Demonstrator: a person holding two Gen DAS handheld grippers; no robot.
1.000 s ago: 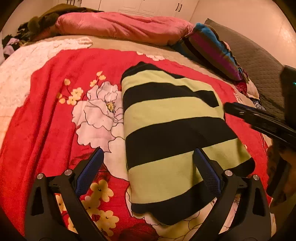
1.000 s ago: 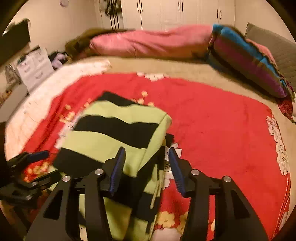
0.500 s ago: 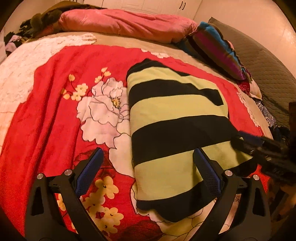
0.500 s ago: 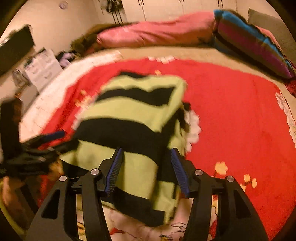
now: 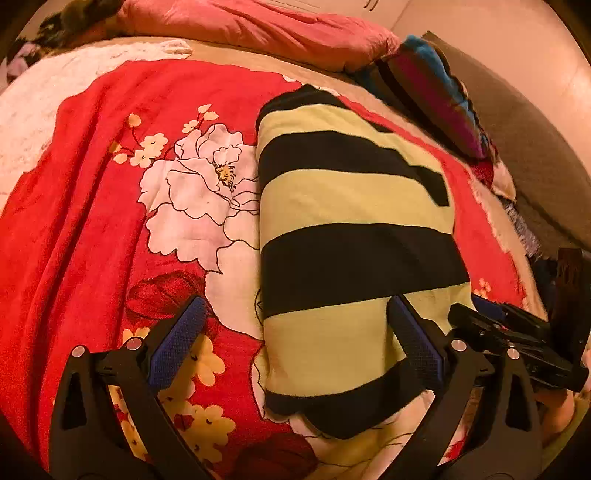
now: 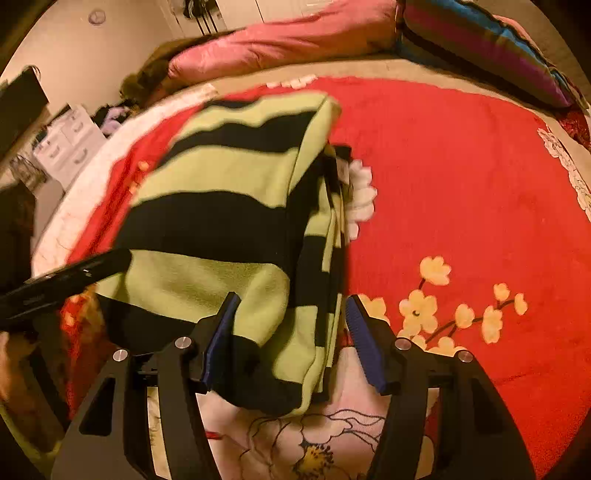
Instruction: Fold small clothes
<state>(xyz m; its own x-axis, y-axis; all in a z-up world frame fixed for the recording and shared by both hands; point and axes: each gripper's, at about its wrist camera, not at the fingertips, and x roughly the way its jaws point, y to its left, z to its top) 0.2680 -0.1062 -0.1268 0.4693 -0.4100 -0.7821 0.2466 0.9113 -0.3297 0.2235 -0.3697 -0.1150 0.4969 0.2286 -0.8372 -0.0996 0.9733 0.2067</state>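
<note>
Since a second ago we note that the right gripper (image 6: 291,332) has come lower and closer over the near end of the striped garment (image 5: 351,251), its jaws have just been opening, and the garment's folded right edge now stands between them; the left gripper (image 5: 295,343) has barely shifted.

Listed by size, each placed against the striped garment:

1. Bed, covered by a red floral blanket (image 5: 92,206). We see the garment lying on it, roughly at its middle, long axis running away from us.
2. Pink pillow (image 5: 258,29), well beyond the garment's far end, along the head of the bed.
3. Multicoloured striped cushion (image 5: 432,92), beyond the garment's far right corner.
4. Striped garment, lime green and black bands, folded into a long rectangle, flat on the blanket; in the right wrist view (image 6: 229,221) its right side shows several stacked layers.
5. Left gripper, at the garment's near left corner. Jaws wide apart: one blue pad over the blanket left of the garment, the other over its near green band. We see nothing pinched.
6. Right gripper, at the garment's near right edge. Jaws part-open, straddling the layered edge; the left pad is close against the cloth, the right pad stands clear. We cannot tell whether the cloth is touched.
</note>
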